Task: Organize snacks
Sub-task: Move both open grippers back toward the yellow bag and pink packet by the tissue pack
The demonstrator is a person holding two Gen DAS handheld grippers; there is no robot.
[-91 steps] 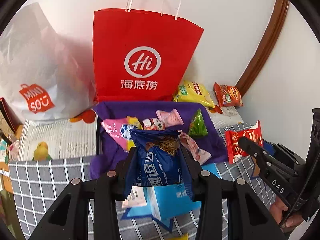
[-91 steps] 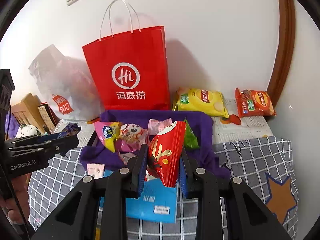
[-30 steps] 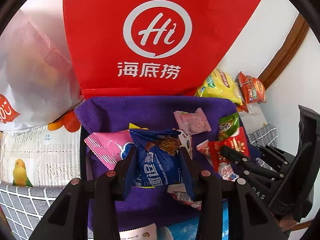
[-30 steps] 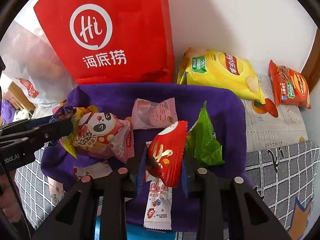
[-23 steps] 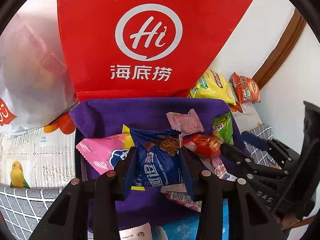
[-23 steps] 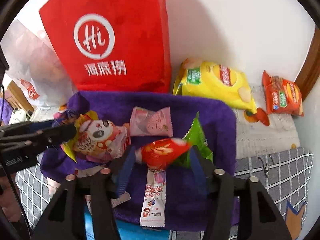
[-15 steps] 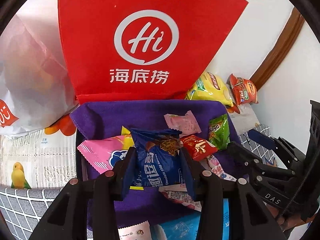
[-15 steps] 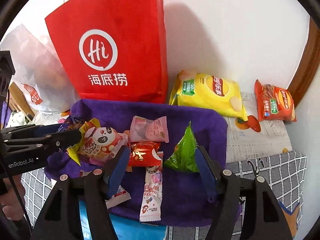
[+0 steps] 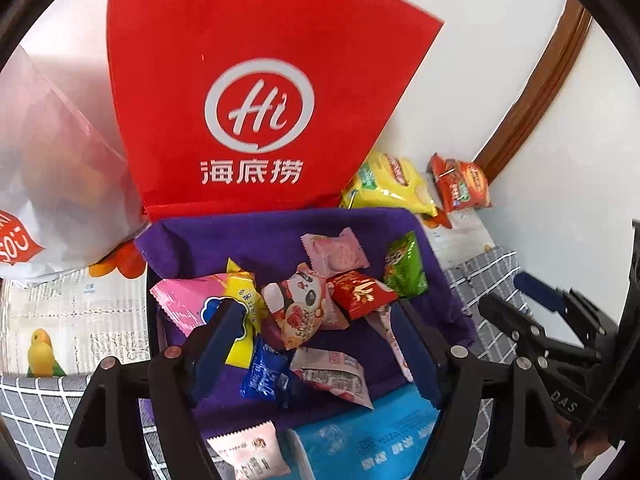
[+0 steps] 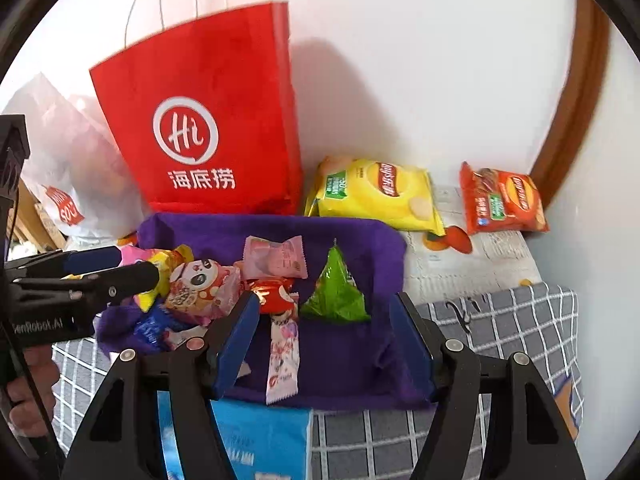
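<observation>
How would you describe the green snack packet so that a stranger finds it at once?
Find the big red paper bag standing against the wall; a purple cloth-lined tray lies in front of it. The green triangular packet sits toward the tray's right side, the only green, pyramid-shaped snack among pink and red ones.

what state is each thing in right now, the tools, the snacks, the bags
left tool: open, empty
right tool: open, empty
blue packet: lying on the purple tray
red packet: lying on the tray
green packet: on the tray, tip up
purple tray: holding a loose pile of snacks
red bag: upright behind the tray
yellow chip bag: sealed, outside the tray
orange chip bag: sealed, outside the tray
</observation>
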